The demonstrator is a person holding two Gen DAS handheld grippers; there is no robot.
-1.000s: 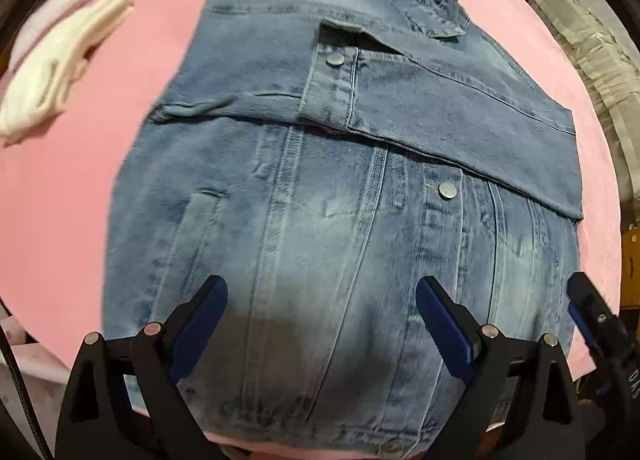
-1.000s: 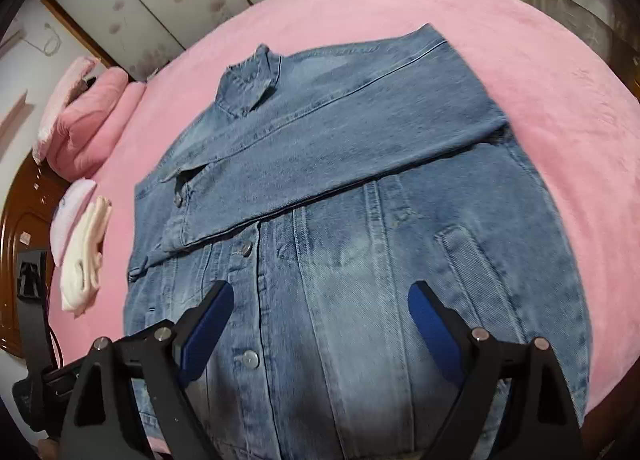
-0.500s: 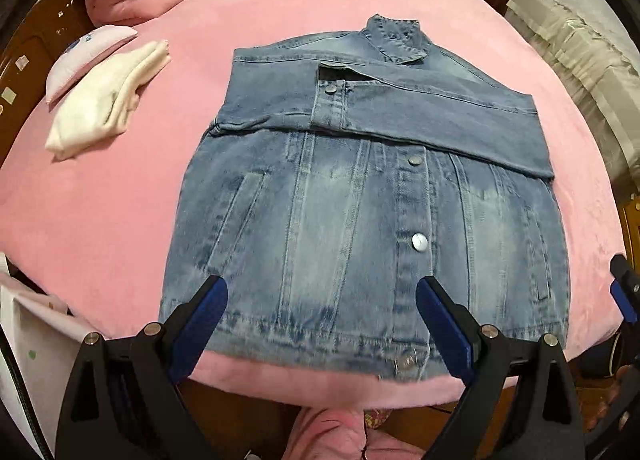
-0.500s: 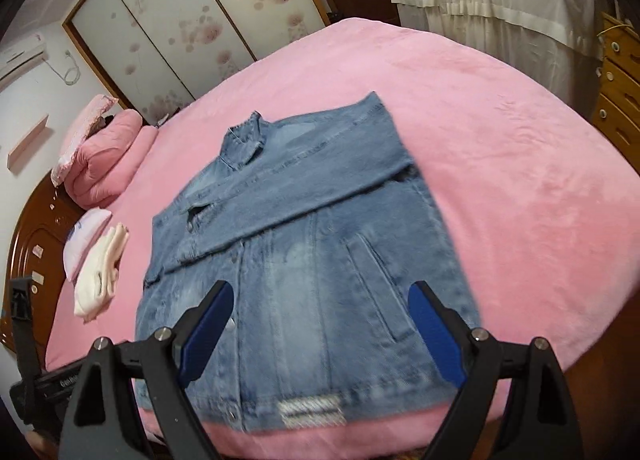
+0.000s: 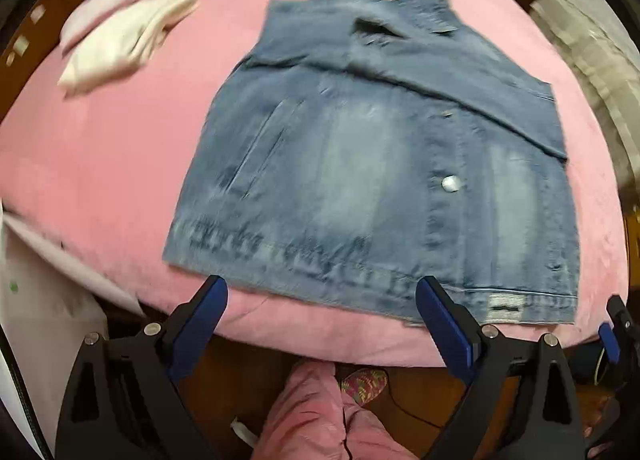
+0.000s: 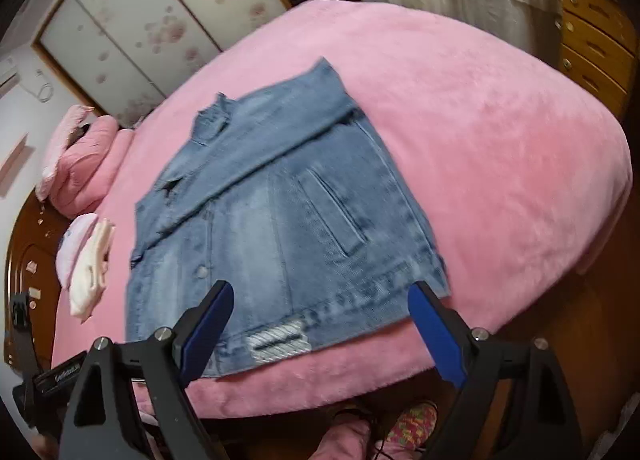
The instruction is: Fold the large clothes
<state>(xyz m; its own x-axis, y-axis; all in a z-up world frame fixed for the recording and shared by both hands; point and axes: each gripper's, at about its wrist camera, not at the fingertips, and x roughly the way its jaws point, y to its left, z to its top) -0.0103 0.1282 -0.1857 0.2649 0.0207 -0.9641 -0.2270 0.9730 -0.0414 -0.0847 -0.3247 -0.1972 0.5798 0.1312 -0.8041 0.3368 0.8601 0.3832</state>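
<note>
- Nearest to us, our left gripper hangs above the near edge of the bed with its jaws spread wide and nothing between them.
- Our right gripper is released too, jaws apart and empty, poised over the jacket's hem.
- Just beyond the fingertips lies the denim jacket, flat on the pink cover, front side up, its hem along the bed's near edge.
- Both sleeves appear folded across the chest, though blur leaves their edges soft, so we hedge on how neatly they lie.
- We judge the sleeve step done and the bottom-to-top fold next.
- That move calls for each gripper to come down on a hem corner, close on the cloth, and carry the hem toward the collar together.
- Farther off, a folded cream garment sits well apart from the jacket, near the pink pillows.
</note>
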